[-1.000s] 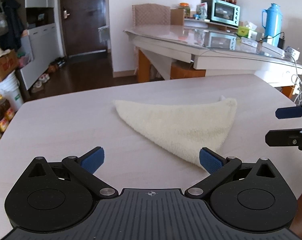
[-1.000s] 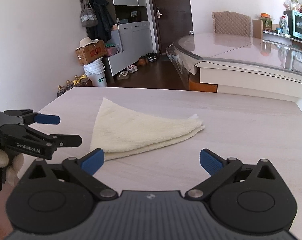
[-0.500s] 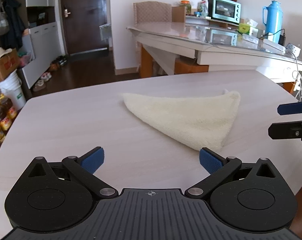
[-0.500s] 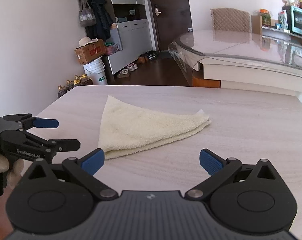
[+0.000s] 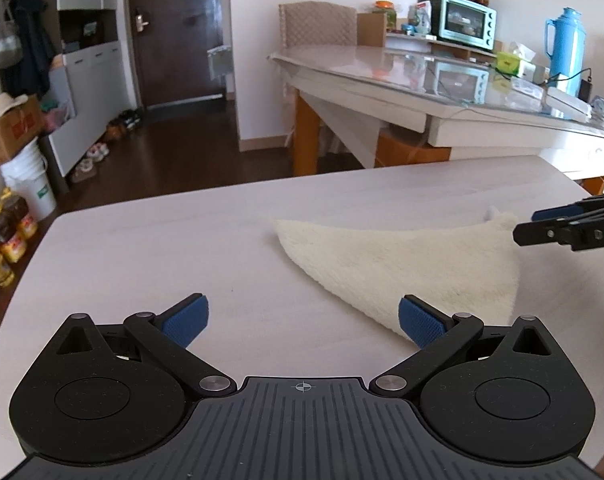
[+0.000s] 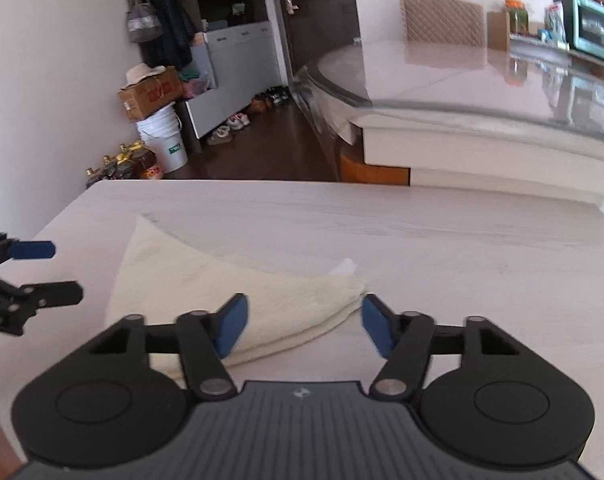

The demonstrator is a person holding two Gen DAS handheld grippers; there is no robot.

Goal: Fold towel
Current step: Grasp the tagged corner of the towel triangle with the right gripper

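A cream towel [image 5: 402, 264] [image 6: 229, 280], folded into a triangle, lies flat on the pale table [image 5: 141, 260] [image 6: 462, 248]. My left gripper [image 5: 302, 314] [image 6: 63, 271] is open wide and low over the table. Its right fingertip [image 5: 416, 322] sits at the towel's near corner, and nothing is between its pads. My right gripper [image 6: 304, 314] [image 5: 528, 225] is over the towel's right-hand corner. Its jaws are closing with that corner between them. The pads do not visibly press on the cloth.
A glass-topped dining table [image 5: 422, 80] stands beyond the far edge, carrying a teal toaster oven [image 5: 462, 24] and a blue thermos [image 5: 564, 52]. A white bucket [image 5: 29, 184], bottles [image 5: 5, 236] and a cardboard box [image 6: 149, 96] stand on the floor to the left.
The right gripper has moved forward onto the towel's right corner and its jaws have narrowed. The left gripper has slid left, so the towel now sits further right in its view.
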